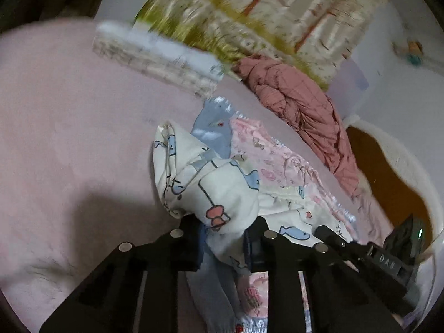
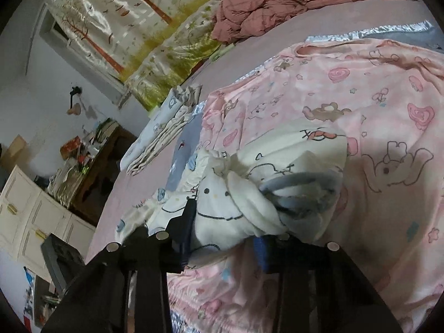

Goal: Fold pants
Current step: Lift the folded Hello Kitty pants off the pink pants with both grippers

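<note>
The cartoon-print pants are lying bunched on a pink cartoon blanket spread over the bed, and both tools are gripping them. The left tool is clenching a hump of the cream fabric between its pads, with cloth rising in front of the fingers and a grey-blue part hanging below. The right tool is pinching another thick bundle of the same garment, where cream folds and a grey-blue lining or cuff are gathering together.

The pants are looking soft, light and limp: they are sagging and creasing wherever nothing is supporting them, so they are likely to droop and twist once lifted. The fabric looks fleecy, not slick, so slipping seems a small risk; catching the blanket underneath along with the pants seems the greater one. Nothing here is fragile.

Both grips are sitting on crumpled middles, not on clear edges, which is making it hard to tell waistband from leg ends. Better holds would probably be the two corners of the waistband or the two cuffs, so the garment hangs flat before a fold.

A rust-coloured quilt and a folded stack of cloth are lying farther back, well apart from the pants.
</note>
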`<action>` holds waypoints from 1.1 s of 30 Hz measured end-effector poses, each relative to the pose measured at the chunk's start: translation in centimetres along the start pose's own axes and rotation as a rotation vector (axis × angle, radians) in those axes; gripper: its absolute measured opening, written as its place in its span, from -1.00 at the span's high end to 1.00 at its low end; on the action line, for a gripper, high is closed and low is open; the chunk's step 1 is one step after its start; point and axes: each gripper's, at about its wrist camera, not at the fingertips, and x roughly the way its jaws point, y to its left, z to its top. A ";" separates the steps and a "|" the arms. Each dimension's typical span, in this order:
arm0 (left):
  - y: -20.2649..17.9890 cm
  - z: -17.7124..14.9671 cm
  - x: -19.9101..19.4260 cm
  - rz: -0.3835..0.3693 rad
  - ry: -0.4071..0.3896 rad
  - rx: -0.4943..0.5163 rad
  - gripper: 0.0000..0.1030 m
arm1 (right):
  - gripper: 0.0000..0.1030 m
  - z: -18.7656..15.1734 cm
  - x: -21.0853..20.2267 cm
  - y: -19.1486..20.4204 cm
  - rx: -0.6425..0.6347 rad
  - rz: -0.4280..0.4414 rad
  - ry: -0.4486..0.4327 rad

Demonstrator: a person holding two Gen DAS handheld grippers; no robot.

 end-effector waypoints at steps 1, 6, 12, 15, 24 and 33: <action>-0.4 0.0 -0.5 0.019 -0.009 0.035 0.60 | 0.26 0.0 0.0 0.1 -0.003 -0.001 0.015; -1.7 -0.1 -1.6 0.036 -0.045 0.137 0.60 | -0.45 -0.7 1.2 -0.2 0.081 0.092 0.150; -3.2 -0.6 -2.3 0.037 -0.094 0.235 0.60 | -0.59 -0.4 3.0 1.2 0.000 0.029 0.119; -2.3 -0.6 -1.9 0.054 -0.066 0.203 0.60 | -0.57 0.1 2.5 0.0 0.068 0.037 0.032; 0.4 0.1 1.1 0.096 0.103 0.069 -0.03 | 0.42 0.3 2.6 -0.9 0.065 -0.044 0.010; 1.8 1.0 0.4 0.019 0.049 -0.001 0.11 | 0.52 0.0 2.6 0.1 0.012 -0.068 0.006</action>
